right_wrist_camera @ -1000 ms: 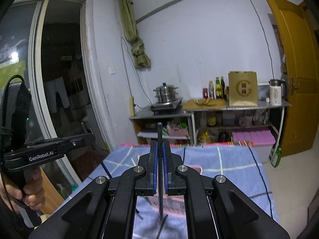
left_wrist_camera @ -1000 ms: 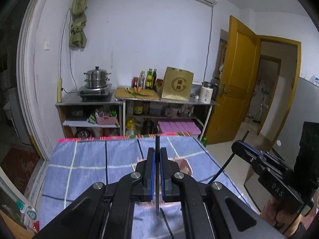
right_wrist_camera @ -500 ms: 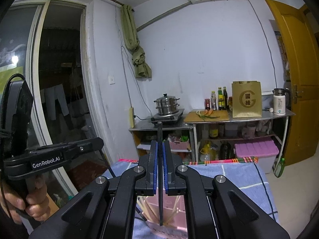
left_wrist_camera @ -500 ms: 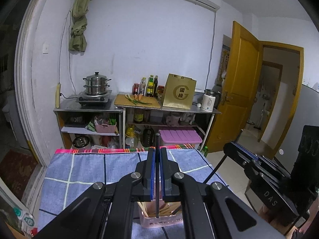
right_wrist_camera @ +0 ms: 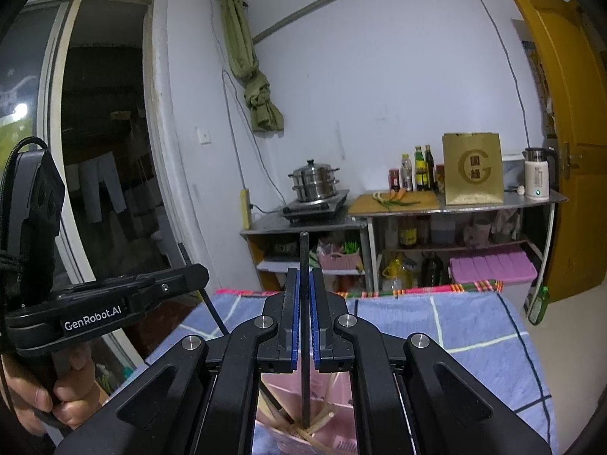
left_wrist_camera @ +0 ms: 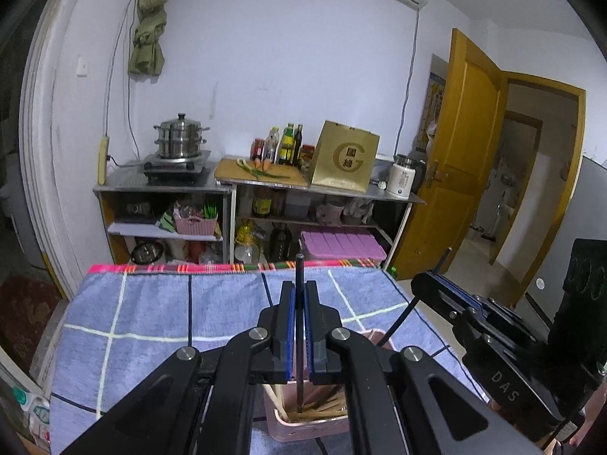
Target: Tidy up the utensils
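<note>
My left gripper [left_wrist_camera: 299, 292] is shut on a black chopstick [left_wrist_camera: 299, 265], held upright with its lower end inside the pink utensil holder [left_wrist_camera: 303, 426], among several wooden chopsticks [left_wrist_camera: 322, 405]. My right gripper [right_wrist_camera: 303, 280] is shut on a second black chopstick [right_wrist_camera: 304, 250], also upright with its lower end in the same pink holder [right_wrist_camera: 334, 390]. The right gripper shows at the right of the left wrist view [left_wrist_camera: 421, 282], and the left gripper at the left of the right wrist view [right_wrist_camera: 201, 269]. The holder stands on a blue checked cloth [left_wrist_camera: 170, 311].
Beyond the table's far edge stand metal shelves [left_wrist_camera: 227, 189] with a steamer pot [left_wrist_camera: 181, 138], bottles, a gold bag [left_wrist_camera: 345, 161] and a kettle. A yellow door [left_wrist_camera: 455, 159] stands open at the right. A window or doorway [right_wrist_camera: 102, 151] is at the left.
Both grippers have lowered with their black chopsticks, whose lower ends now reach down among the wooden chopsticks in the pink holder. Both views tilted upward toward the wall, then slightly back.
</note>
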### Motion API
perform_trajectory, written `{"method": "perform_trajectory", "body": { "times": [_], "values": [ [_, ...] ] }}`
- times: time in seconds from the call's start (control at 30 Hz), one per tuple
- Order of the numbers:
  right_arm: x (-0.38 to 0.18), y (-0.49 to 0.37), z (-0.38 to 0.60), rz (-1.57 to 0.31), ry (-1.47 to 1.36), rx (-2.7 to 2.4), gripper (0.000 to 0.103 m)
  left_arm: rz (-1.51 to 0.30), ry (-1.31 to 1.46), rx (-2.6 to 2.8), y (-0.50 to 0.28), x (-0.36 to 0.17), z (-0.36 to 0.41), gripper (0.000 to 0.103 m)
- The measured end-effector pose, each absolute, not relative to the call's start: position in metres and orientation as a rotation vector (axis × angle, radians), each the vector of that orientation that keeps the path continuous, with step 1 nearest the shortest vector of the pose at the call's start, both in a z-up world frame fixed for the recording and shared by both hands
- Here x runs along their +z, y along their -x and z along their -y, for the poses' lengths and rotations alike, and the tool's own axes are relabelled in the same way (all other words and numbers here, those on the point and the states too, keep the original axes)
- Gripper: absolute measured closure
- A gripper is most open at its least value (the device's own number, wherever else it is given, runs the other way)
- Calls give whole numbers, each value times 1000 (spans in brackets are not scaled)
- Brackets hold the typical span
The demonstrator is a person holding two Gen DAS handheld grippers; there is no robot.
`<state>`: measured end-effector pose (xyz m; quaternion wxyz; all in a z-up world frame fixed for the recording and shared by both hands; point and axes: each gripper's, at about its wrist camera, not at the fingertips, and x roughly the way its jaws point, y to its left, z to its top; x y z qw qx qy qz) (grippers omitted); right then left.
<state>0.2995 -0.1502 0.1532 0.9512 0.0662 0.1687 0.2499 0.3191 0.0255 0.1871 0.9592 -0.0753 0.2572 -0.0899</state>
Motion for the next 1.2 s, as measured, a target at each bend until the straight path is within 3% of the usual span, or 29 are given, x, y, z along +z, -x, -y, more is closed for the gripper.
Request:
{"method": "perform_trajectory", "body": {
  "times": [0.53, 0.7, 1.2],
  "values": [
    [121, -302, 146, -450, -101, 516, 97, -592, 149, -197, -318, 145, -25, 98],
    [129, -290, 155, -433, -109, 509, 90, -574, 143, -195, -303, 152, -24, 85],
    [120, -204, 190, -412, -99, 493, 78, -486, 138, -163, -190, 139, -19, 71]
  ]
}}
